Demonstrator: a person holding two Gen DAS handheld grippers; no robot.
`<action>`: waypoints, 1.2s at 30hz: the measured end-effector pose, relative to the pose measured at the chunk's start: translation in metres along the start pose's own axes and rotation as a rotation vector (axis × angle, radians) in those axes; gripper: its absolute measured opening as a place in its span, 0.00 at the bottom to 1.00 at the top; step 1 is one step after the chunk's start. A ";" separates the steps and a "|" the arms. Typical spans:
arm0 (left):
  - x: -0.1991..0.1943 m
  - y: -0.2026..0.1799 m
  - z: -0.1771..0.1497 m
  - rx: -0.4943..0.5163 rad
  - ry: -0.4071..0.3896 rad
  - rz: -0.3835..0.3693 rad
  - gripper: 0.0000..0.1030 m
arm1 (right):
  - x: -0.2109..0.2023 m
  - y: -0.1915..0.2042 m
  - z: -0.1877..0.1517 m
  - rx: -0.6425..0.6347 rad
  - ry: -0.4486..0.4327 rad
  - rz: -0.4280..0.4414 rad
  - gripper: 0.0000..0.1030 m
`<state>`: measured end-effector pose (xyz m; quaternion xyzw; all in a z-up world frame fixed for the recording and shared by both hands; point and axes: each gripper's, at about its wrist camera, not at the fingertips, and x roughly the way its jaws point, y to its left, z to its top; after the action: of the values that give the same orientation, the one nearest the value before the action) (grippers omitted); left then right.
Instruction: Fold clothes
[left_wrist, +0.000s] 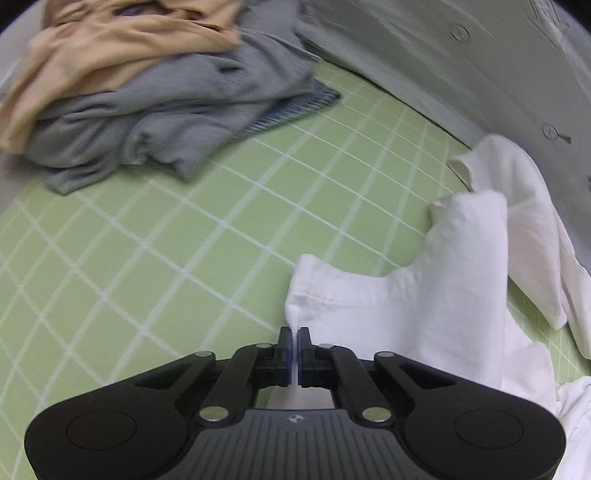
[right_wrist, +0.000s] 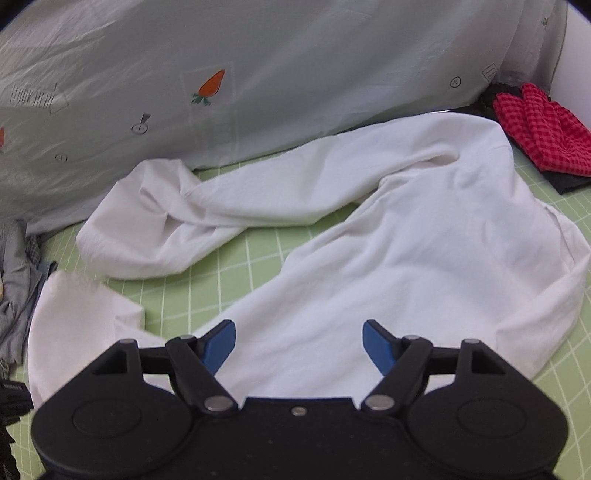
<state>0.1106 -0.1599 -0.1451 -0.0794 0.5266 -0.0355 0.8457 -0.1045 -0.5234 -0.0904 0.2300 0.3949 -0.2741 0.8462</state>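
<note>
1. Here, the white shirt (right_wrist: 424, 236) lay crumpled on the green grid mat (left_wrist: 155, 258), one sleeve trailing toward the pale printed sheet (right_wrist: 258, 74) behind it.
2. You had your left gripper (left_wrist: 294, 339) pinched closed on a corner of the shirt's edge, with cloth caught between the pads.
3. Your right gripper (right_wrist: 299, 338) hung over the body of the shirt with its jaws spread wide, holding nothing.
4. The fabric looked thin, light and limp, so I judged it would sag and slide; take it by a hem or a seam, not mid-panel.
5. Further out, a heap of grey and tan clothes (left_wrist: 147, 92) sat well apart, and a red checked cloth (right_wrist: 535, 129) lay near the shirt's far shoulder.
</note>
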 end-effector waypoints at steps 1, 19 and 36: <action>-0.006 0.009 -0.003 -0.007 -0.020 0.019 0.02 | -0.002 0.002 -0.005 -0.003 0.005 -0.001 0.74; -0.084 0.110 -0.055 -0.174 -0.036 0.157 0.32 | -0.042 -0.008 -0.058 0.014 0.055 -0.001 0.78; -0.163 -0.093 -0.111 -0.088 -0.182 0.042 0.66 | -0.015 -0.225 0.063 0.192 -0.202 -0.160 0.96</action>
<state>-0.0591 -0.2388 -0.0333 -0.1082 0.4501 0.0128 0.8863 -0.2234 -0.7244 -0.0810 0.2489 0.2968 -0.3990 0.8311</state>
